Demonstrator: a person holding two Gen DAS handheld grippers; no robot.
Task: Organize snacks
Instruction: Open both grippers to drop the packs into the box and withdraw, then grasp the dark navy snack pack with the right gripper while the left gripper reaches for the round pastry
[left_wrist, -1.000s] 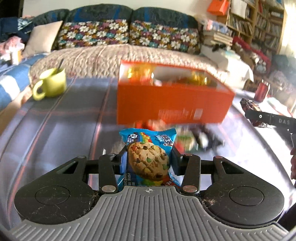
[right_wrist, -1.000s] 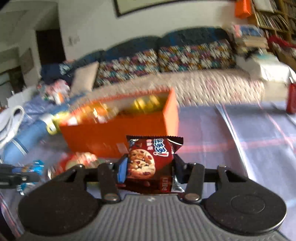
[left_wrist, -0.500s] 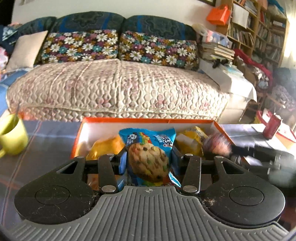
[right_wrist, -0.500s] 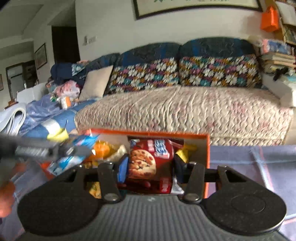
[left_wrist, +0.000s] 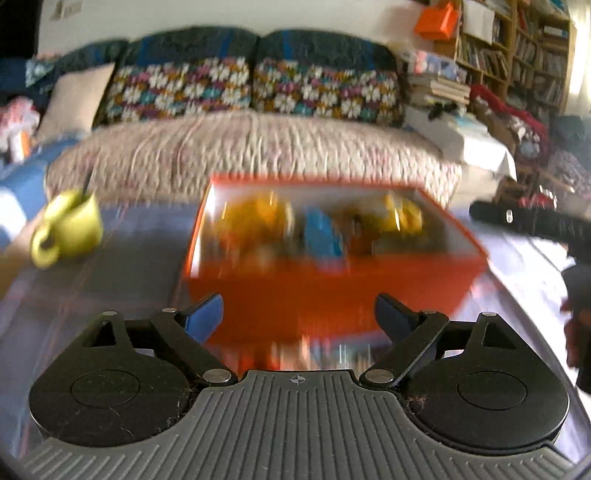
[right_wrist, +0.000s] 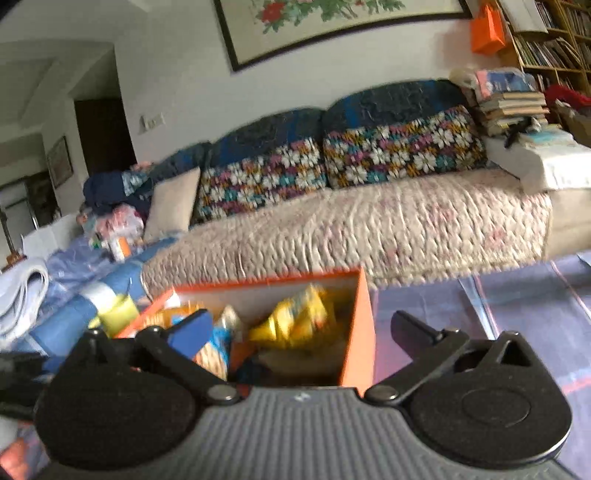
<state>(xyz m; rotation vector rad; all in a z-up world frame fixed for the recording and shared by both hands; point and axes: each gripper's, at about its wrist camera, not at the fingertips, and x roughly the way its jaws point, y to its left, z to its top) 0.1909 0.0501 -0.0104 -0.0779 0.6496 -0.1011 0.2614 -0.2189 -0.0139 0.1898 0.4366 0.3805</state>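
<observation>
A long sofa (right_wrist: 369, 221) with a pale quilted cover and flowered cushions (left_wrist: 255, 92) fills the back of both views, with crowded bookshelves (left_wrist: 517, 48) to its right. In front of it spreads the table (left_wrist: 122, 273), covered in a purplish checked cloth. On the table sits the orange box (left_wrist: 332, 295), open at the top and badly blurred in the left wrist view; inside it lie the snacks, among them yellow packets (right_wrist: 295, 325) and a blue packet (left_wrist: 321, 236), with a cookie-printed packet (right_wrist: 212, 354) visible from the right wrist view near the box's left side. More blurred packets (left_wrist: 306, 350) lie on the table just in front of the box. A yellow-green mug (left_wrist: 70, 229) stands on the table to the left of the box, well apart from it. The left gripper (left_wrist: 297, 314) hangs just in front of the box's near wall, its fingers spread wide and holding nothing. The right gripper (right_wrist: 301, 332) hovers over the box's right end, its fingers likewise spread wide and empty, the box's right wall showing between them. In the left wrist view the right gripper's dark body appears at the right edge, beside the box.
</observation>
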